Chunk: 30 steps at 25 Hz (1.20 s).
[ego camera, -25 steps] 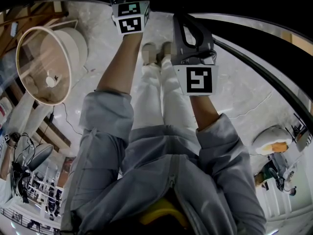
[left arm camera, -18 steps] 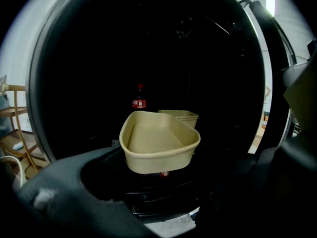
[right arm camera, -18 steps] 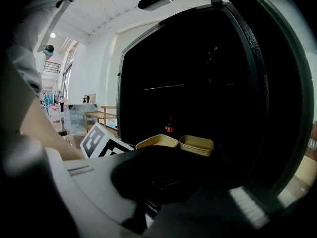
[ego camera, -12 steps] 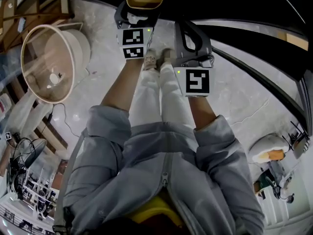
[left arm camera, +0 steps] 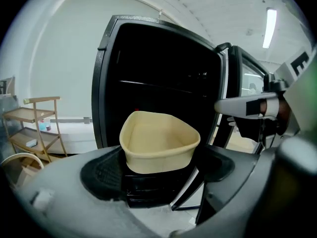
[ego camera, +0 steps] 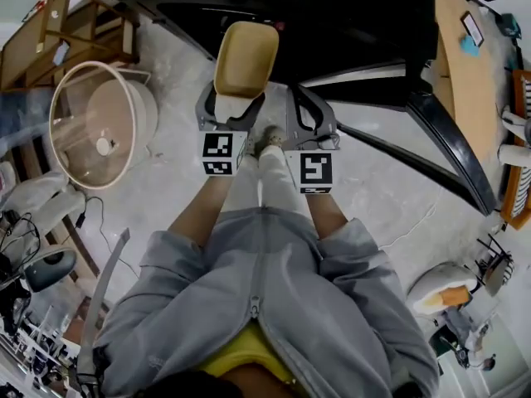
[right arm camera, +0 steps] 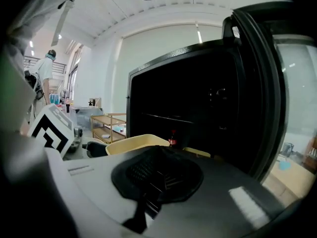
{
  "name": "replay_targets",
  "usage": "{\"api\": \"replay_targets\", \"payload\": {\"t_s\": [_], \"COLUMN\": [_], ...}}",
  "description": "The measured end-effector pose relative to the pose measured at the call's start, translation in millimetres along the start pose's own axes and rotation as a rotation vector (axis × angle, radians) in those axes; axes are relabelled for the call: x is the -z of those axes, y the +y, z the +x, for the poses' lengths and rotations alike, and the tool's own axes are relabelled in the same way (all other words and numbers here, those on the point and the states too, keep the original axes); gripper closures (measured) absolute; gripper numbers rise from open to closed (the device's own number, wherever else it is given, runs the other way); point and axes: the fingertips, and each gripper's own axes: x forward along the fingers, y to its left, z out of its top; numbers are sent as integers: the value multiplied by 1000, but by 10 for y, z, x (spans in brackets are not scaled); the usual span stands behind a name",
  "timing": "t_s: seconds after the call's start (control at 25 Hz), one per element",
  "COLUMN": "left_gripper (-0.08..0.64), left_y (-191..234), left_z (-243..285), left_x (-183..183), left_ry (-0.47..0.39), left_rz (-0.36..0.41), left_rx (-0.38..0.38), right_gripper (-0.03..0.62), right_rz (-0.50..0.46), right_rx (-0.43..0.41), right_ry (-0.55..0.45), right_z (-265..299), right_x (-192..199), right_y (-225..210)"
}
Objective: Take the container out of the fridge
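A beige, empty container [ego camera: 246,56] hangs in front of the open black fridge [ego camera: 332,23], outside its dark interior. My left gripper [ego camera: 232,106] is shut on it, one jaw on each side of its base. In the left gripper view the container [left arm camera: 159,140] sits between the pads of my left gripper [left arm camera: 158,165], with the fridge [left arm camera: 163,68] behind it. My right gripper [ego camera: 311,106] is beside it on the right, shut and holding nothing. In the right gripper view the pads of my right gripper [right arm camera: 158,175] meet, and the container's rim [right arm camera: 136,144] shows to the left.
The fridge door [ego camera: 452,156] stands open to the right. A round beige tub [ego camera: 95,123] lies on the floor at the left, by a wooden shelf rack [ego camera: 75,23]. A wooden table [ego camera: 465,65] is at far right. A person [right arm camera: 44,71] stands far off.
The container has come from the picture's top edge into full view, held in my left gripper. Both grippers now sit lower in the head view, and the fridge and its door have come into sight.
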Motion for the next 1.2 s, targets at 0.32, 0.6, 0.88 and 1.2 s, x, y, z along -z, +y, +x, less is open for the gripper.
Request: {"api": "replay_targets", "payload": {"t_s": [0.32,0.6,0.88,1.2], "left_gripper": [117,117,115,115], "left_y": [-199,-225,-195,-181], "left_z": [-676,-1075,-1183,-1207], "left_x": [-598,-1174,-1562,-1781], "left_ry": [-46,-148,-220,-230], "left_rz": [23,62,75,63], "left_rx": [8,0,-14,-33], "right_gripper": [592,592,592,592], "right_rz": [-21,-60,-134,-136], "right_rx": [-16,-14,5,41], "right_ry": [-57,-142,-215,-233], "right_z": [-422,-596,-636,-752], "right_x": [-599,-1152,-1508,-1652], "right_y": [91,154,79,32]}}
